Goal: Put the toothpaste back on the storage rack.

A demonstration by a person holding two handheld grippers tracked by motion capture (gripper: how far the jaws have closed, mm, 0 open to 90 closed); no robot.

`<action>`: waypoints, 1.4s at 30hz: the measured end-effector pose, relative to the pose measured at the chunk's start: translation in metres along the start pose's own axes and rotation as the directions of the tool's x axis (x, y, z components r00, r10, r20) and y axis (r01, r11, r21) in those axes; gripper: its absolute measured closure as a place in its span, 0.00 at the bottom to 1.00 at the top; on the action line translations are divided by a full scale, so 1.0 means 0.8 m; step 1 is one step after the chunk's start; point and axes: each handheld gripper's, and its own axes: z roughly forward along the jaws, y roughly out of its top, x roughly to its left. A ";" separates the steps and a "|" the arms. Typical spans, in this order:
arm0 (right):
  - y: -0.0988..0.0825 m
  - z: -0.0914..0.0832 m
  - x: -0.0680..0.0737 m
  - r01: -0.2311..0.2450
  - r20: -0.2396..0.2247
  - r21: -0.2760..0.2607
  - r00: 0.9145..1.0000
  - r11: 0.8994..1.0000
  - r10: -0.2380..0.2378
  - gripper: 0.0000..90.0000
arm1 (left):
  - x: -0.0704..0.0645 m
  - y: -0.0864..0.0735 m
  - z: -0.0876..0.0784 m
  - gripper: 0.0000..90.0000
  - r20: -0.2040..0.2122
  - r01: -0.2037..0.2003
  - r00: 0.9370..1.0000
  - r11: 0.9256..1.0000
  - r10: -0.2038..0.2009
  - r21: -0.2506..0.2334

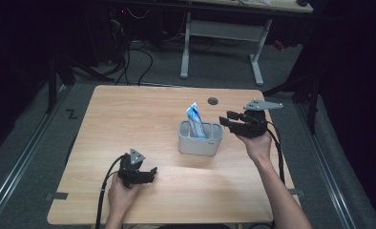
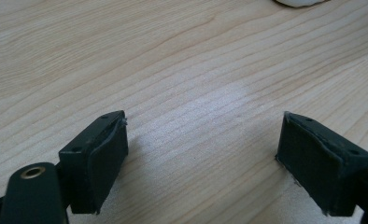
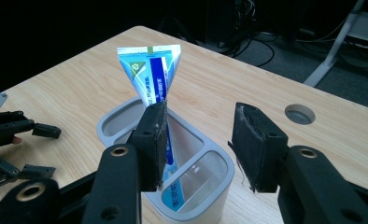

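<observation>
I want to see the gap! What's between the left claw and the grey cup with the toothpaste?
Just bare table between the left claw and the cup, as the high view shows.

Wood table [image 1: 129, 124], grey holder [image 1: 200, 142] on it, w/ cable hole [image 1: 213, 100]

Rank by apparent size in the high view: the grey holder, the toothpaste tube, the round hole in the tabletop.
1. grey holder
2. toothpaste tube, partly hidden inside the holder
3. round hole, clearly the smallest
</observation>
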 end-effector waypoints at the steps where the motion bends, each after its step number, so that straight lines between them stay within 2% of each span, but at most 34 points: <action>1: 0.000 0.000 0.000 0.000 0.000 0.000 1.000 1.000 0.000 0.61 | 0.000 0.000 0.000 0.18 0.000 0.000 1.000 1.000 0.000 0.000; 6: -0.003 -0.008 -0.003 -0.008 0.010 -0.005 1.000 1.000 0.008 0.62 | 0.000 0.000 0.000 0.18 0.000 0.000 1.000 1.000 0.000 0.000; 11: -0.016 -0.015 -0.012 -0.032 0.023 -0.003 0.999 0.999 0.032 0.62 | 0.000 0.000 0.000 0.18 0.000 0.000 1.000 1.000 0.000 0.000; 42: -0.040 -0.043 -0.025 -0.070 0.036 -0.027 0.997 0.997 0.071 0.62 | 0.000 0.000 0.000 0.18 -0.001 -0.001 1.000 1.000 0.001 0.000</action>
